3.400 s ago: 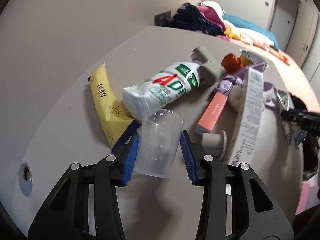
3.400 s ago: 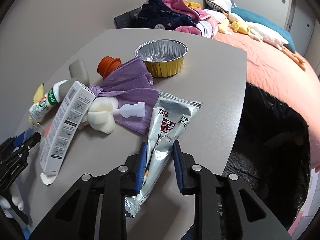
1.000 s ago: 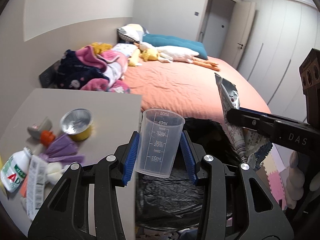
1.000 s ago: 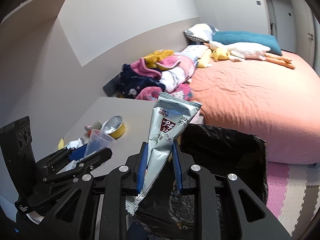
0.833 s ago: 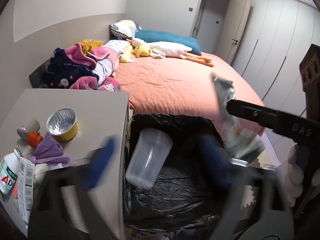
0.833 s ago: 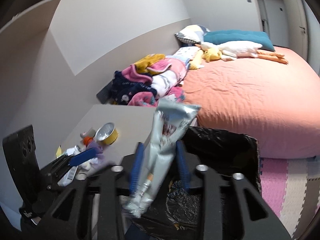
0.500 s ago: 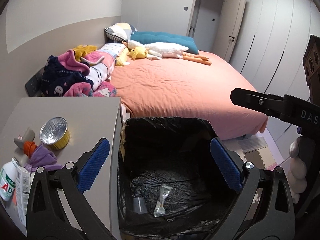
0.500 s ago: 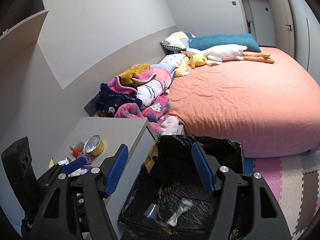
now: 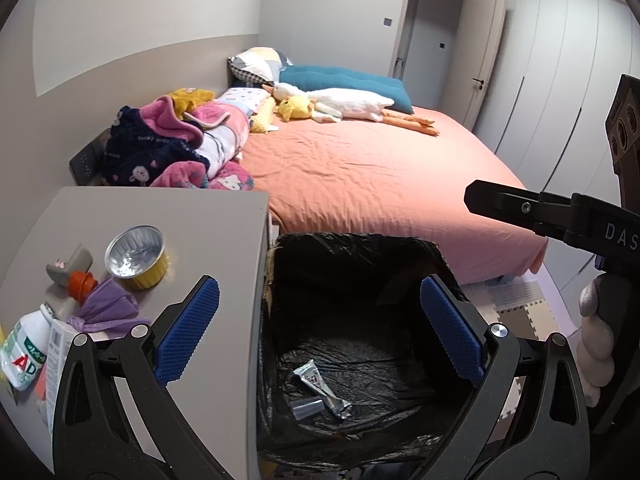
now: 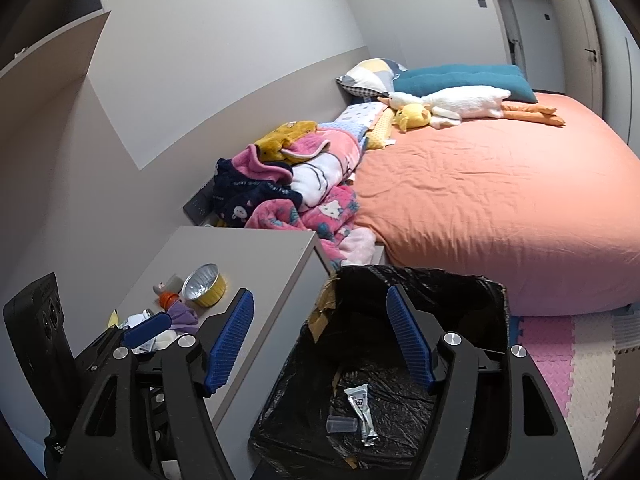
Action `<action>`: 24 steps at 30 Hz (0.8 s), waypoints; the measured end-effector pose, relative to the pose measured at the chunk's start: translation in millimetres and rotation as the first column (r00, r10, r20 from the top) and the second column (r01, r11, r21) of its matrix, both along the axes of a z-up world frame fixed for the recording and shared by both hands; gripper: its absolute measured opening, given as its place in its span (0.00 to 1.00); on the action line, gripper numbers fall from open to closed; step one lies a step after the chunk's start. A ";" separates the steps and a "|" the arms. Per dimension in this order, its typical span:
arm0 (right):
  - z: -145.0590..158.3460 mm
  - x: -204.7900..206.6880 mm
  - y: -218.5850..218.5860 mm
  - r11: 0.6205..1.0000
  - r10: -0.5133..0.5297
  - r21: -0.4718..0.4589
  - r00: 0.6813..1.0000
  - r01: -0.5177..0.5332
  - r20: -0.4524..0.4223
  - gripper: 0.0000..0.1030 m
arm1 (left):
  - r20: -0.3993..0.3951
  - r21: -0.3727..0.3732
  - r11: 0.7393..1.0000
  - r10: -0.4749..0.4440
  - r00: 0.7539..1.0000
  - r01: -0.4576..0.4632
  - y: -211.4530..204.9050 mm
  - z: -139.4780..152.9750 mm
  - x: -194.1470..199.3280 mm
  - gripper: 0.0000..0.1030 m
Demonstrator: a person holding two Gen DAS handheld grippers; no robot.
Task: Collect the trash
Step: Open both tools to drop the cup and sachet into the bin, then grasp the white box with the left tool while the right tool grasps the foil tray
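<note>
- Hovering over the black-lined trash bin (image 9: 352, 264), the left hand-held gripper (image 9: 318, 330) has its blue pads spread as wide as they go, with nothing between them.
- Beside it, the right hand-held gripper (image 10: 320, 344) hangs above the same bin; its jaws have just been opening (a little narrower than the left pair) and they too hold nothing.
- Down on the bin's black liner lie the two dropped pieces: a silver snack wrapper (image 9: 322, 388), crumpled and lying flat, and a clear measuring cup (image 9: 307, 408) on its side, touching the wrapper's lower half.
- In the right wrist view the wrapper and the cup show again at the bottom of the bin, side by side.
- More trash waits on the grey surface (image 9: 160, 208) just left of the bin: a foil cup (image 9: 135, 256) with a yellow outside, an orange cap (image 9: 80, 282), a grey plastic piece (image 9: 68, 266), a purple wrapper (image 9: 108, 312), a white bottle (image 9: 24, 356) with red and green print, and a white carton (image 9: 56, 364) leaning by the bottle.
- The right hand (image 9: 598, 344) wraps around that gripper's black handle at the right edge of the left wrist view.
- Behind the bin stands a bed (image 9: 372, 176) with an orange sheet, a heap of pink and navy clothes (image 9: 172, 148) at its near corner, and a white goose plush (image 9: 348, 102) near the pillows.
</note>
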State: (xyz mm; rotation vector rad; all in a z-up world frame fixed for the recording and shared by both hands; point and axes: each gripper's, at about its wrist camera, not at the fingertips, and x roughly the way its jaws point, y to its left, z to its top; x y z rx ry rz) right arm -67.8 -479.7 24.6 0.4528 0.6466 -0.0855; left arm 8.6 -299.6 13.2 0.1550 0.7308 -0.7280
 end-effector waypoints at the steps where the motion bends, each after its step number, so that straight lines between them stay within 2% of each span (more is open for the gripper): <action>1: -0.3 1.2 2.2 1.000 0.005 0.000 1.000 -0.005 -0.002 0.68 | 0.000 0.000 1.000 0.005 1.000 -0.005 2.1 0.2 1.4 0.94; 24: -10.4 42.5 76.4 0.988 0.153 0.019 0.988 -0.152 -0.022 0.68 | -0.016 0.009 0.987 0.159 0.987 -0.159 83.7 -8.1 15.3 0.94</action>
